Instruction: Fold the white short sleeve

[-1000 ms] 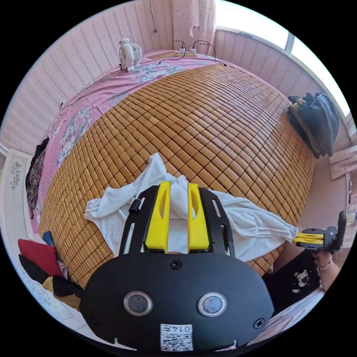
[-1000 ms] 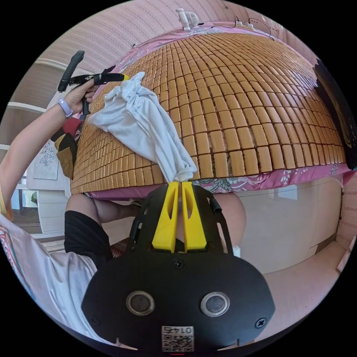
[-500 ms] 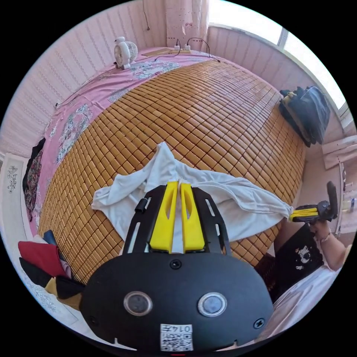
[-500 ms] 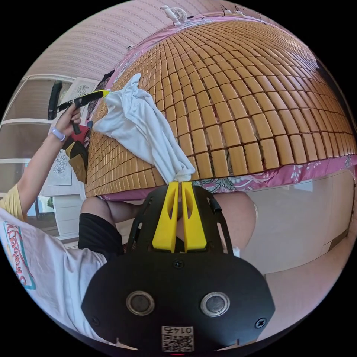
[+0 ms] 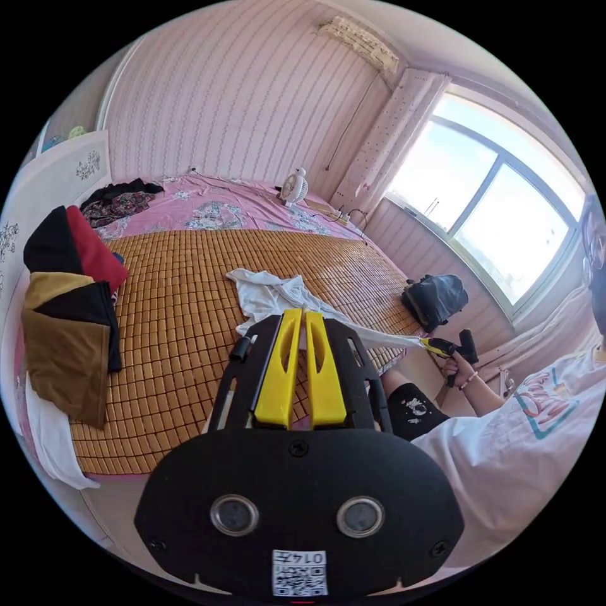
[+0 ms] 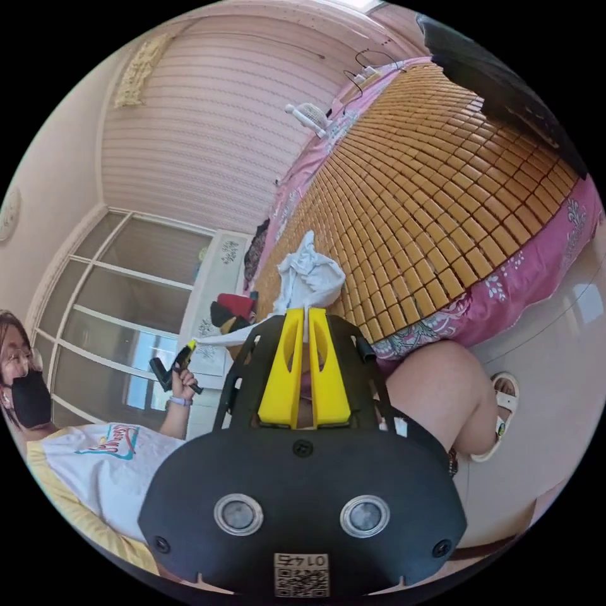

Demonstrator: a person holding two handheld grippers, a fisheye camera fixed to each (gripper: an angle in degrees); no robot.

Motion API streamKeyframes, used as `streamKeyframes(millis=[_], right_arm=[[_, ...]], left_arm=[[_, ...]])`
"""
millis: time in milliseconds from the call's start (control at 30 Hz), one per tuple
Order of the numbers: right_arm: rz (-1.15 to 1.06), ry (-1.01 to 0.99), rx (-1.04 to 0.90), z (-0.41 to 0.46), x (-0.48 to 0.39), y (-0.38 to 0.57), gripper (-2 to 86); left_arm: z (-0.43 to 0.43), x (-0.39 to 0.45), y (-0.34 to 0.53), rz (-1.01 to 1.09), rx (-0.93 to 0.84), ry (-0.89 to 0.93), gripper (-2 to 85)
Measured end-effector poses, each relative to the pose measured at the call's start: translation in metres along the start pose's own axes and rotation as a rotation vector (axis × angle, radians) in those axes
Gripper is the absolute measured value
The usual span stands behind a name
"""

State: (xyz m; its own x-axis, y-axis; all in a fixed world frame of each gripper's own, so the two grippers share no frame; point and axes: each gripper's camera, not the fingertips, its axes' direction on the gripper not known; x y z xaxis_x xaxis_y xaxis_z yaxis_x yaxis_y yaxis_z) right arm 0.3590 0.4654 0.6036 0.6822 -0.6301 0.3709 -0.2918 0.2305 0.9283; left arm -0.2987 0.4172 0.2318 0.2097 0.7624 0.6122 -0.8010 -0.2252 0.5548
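Both grippers lift and pull the white short sleeve taut off the bed

The bed (image 5: pixel 189 353) with its bamboo mat (image 5: pixel 170 297) now sits lower and farther off in both views than half a second ago, so the hands have risen and drawn back toward the person. The white short sleeve (image 5: pixel 271 297), lately slumped in a heap on the mat, now has one bunched end resting on the mat while the rest stretches as a tight band to the right gripper (image 5: pixel 435 345), whose jaws pinch its end. The left gripper (image 5: pixel 298 315) holds its jaws pressed close together on cloth at their tips. Judging from this, the shirt is being shaken open for laying flat; no fold is made yet.
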Motion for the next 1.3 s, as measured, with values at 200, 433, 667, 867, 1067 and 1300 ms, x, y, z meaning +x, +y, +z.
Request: streamKeyframes(millis=[200,433,667,867,1067,1300], right_arm=[[-0.213,-0.314,0.165,-0.091,-0.09,0.013,0.4],[-0.709,-0.348,0.385,-0.221,-0.267,0.058,0.4],[-1.086,-0.373,0.541,-0.308,-0.39,0.139,0.4],[-1.2,-0.461,0.531,-0.345,-0.443,0.17,0.3],[-1.219,-0.455,0.517,-0.324,-0.468,0.151,0.3],[-1.027,-0.274,0.277,-0.191,-0.445,0.045,0.3]], left_arm=[[-0.092,0.013,0.036,0.063,0.241,0.025,-0.7],[-0.228,0.057,0.057,0.218,0.612,0.127,-0.9],[-0.354,0.136,0.127,0.477,0.973,-0.163,-0.8],[-0.412,0.167,0.186,0.564,1.141,-0.244,-0.8],[-0.426,0.172,0.209,0.593,1.186,-0.312,-1.0],[-0.336,0.093,0.14,0.36,0.886,-0.318,-1.0]])
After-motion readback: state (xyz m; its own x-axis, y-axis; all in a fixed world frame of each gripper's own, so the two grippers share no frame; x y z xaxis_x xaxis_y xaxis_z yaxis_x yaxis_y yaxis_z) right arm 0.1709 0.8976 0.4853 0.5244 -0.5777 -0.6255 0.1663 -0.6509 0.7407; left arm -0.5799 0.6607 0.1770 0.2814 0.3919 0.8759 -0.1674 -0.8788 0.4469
